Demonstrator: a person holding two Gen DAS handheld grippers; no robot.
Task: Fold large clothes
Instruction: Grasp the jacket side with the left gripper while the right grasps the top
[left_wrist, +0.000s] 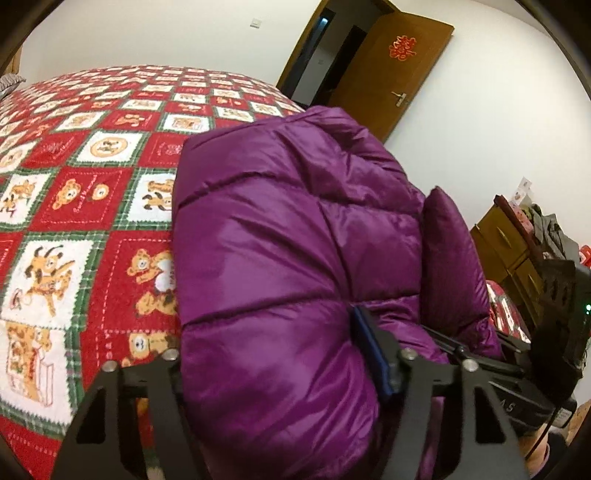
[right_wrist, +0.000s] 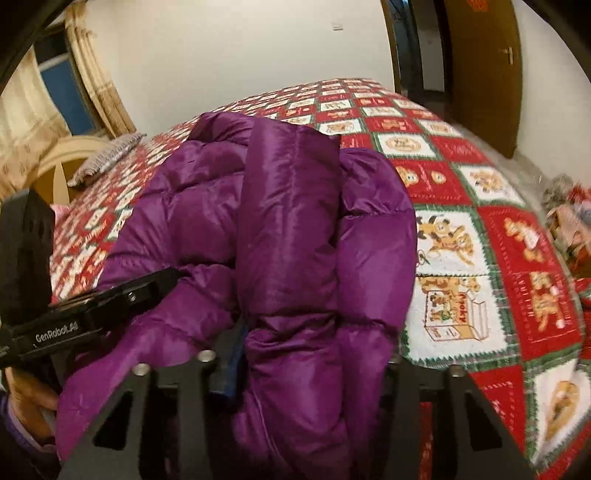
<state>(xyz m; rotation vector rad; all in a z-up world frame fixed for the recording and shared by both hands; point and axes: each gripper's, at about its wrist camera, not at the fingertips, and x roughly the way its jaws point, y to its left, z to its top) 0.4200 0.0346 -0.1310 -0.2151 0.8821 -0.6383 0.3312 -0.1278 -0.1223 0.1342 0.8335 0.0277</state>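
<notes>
A purple quilted down jacket (left_wrist: 295, 258) lies bunched on a bed covered by a red, white and green patchwork blanket (left_wrist: 81, 177) printed with bears and dogs. In the left wrist view the left gripper (left_wrist: 280, 354) has the jacket's puffy bulk filling the space between its two fingers, so it is pinching a thick fold of the garment; the blanket stretches out ahead and to the left of it. To its right the other gripper's black body shows against the fabric. Beyond the bed stands a white wall with an open brown wooden door (left_wrist: 388, 70) bearing a red paper emblem (left_wrist: 402, 48), and to the far right of the gripper a wooden cabinet (left_wrist: 506, 243) with cluttered things on top. In the right wrist view the right gripper (right_wrist: 299, 369) likewise has a thick fold of the jacket packed between its fingers, clamped on it. The left gripper's black body, marked with white lettering, reaches in from its left, held by a hand (right_wrist: 27, 398). Ahead and left of the right gripper a pillow (right_wrist: 107, 155) lies near the headboard (right_wrist: 62, 162), with beige curtains (right_wrist: 33, 122) behind.
</notes>
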